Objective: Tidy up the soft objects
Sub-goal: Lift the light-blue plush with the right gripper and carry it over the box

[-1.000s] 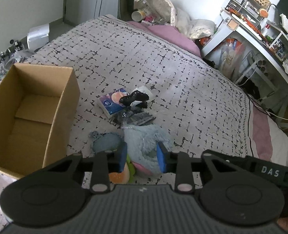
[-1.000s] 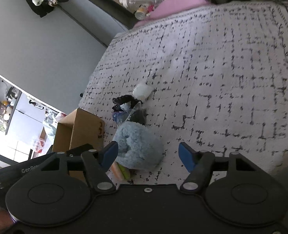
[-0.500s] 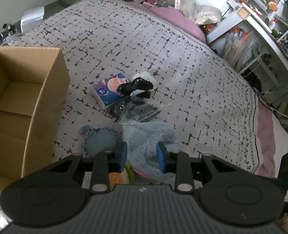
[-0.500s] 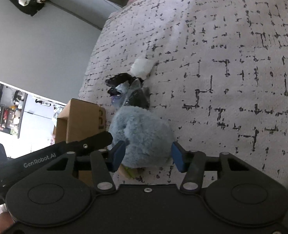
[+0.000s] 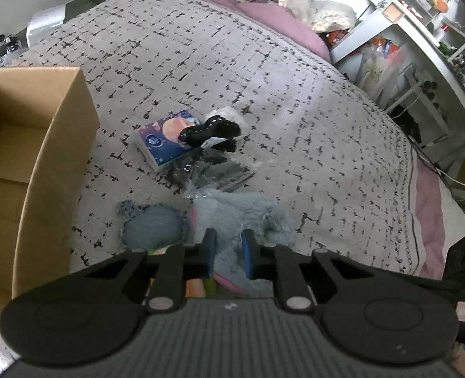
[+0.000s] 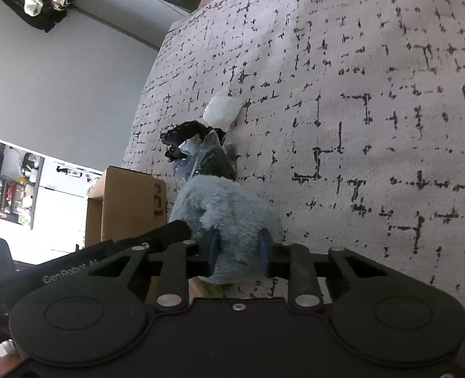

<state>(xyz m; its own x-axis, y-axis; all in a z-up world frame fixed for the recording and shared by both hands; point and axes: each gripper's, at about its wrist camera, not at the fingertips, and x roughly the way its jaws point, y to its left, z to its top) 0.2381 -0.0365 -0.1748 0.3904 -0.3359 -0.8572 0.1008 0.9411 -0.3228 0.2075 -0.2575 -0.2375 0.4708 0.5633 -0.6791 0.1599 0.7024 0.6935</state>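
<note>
Both grippers dropped lower and their jaws just closed: my left gripper [image 5: 227,253] is clamped on the blue plush toy [image 5: 238,217] lying on the bed [image 5: 295,94] beside the cardboard box [image 5: 43,145], right gripper [image 6: 237,252] squeezing it too.

A white desk [image 5: 421,50] with cluttered shelves stands beside the patterned bedspread [image 5: 232,72].

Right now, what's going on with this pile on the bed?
A person is holding a tool in each hand, and both have just been closing onto the fluffy light-blue plush toy. The left tool and right tool pinch its fur from two sides. It still lies on the patterned grey bedspread, beside the open brown cardboard box.
</note>
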